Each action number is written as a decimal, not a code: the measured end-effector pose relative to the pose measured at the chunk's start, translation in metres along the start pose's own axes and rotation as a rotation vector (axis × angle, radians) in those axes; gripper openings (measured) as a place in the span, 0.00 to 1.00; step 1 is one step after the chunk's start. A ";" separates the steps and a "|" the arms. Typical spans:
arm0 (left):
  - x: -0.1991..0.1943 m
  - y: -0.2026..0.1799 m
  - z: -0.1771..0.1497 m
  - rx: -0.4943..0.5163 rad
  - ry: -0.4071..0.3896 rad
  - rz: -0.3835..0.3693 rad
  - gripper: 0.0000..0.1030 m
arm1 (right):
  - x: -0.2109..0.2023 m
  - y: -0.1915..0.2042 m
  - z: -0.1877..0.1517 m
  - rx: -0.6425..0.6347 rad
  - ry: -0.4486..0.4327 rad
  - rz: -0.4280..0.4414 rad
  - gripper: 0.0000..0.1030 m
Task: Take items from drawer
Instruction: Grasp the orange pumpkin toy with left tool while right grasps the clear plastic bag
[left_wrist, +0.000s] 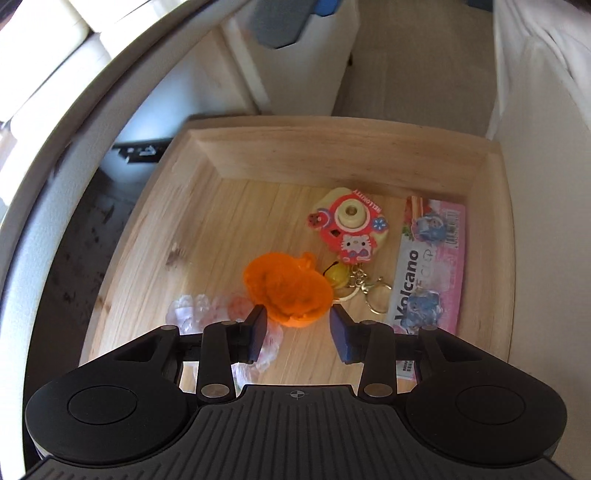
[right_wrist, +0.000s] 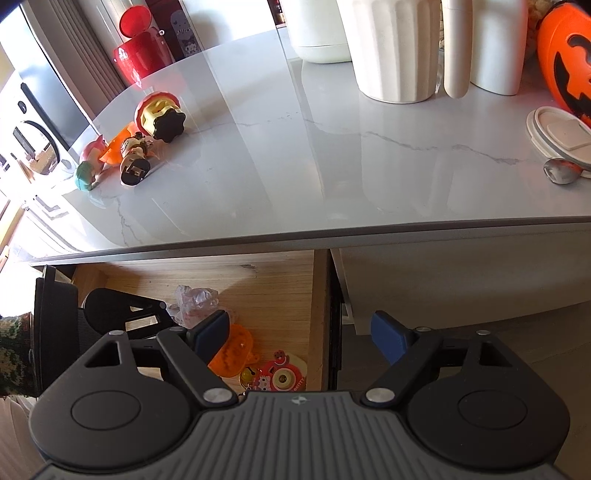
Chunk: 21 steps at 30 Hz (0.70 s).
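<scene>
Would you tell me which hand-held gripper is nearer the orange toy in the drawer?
Left. The left hand-held gripper straddles the orange toy; the right hand-held gripper hangs over the drawer's edge.

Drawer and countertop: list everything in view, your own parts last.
Drawer: one, pale wood, open.
Orange toy: one, drawer floor, between the left tongs' tips.
Camera keychain: one, pink and yellow, drawer.
Volcano packet: one, pink, drawer's right side.
Clear wrapper: one, drawer's left.
Countertop: one, white marble.
Small toys: a cluster, mixed colours, countertop's left.
Pumpkin bucket: one, orange, far right.
White canisters: several, rear.
Left tongs: open.
Right tongs: open.
</scene>
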<state>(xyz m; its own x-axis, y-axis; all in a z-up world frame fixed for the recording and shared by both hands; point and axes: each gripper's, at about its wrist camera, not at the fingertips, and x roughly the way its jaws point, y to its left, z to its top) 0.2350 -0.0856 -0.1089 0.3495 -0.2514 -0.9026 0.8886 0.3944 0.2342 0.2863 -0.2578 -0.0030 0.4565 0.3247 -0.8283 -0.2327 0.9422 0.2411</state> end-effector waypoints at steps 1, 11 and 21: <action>0.004 -0.003 0.001 0.021 0.000 -0.004 0.41 | 0.001 0.001 0.000 -0.003 0.001 0.000 0.82; 0.012 -0.002 0.001 -0.011 0.021 -0.006 0.09 | 0.007 0.000 0.001 0.007 0.020 -0.019 0.82; -0.080 0.011 -0.047 -0.197 -0.113 0.022 0.08 | 0.013 0.010 0.001 -0.032 0.034 -0.002 0.82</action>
<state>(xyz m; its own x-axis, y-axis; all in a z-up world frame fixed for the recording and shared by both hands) 0.2032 -0.0193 -0.0508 0.4095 -0.3341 -0.8489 0.8089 0.5633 0.1685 0.2908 -0.2445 -0.0106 0.4274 0.3192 -0.8458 -0.2591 0.9396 0.2237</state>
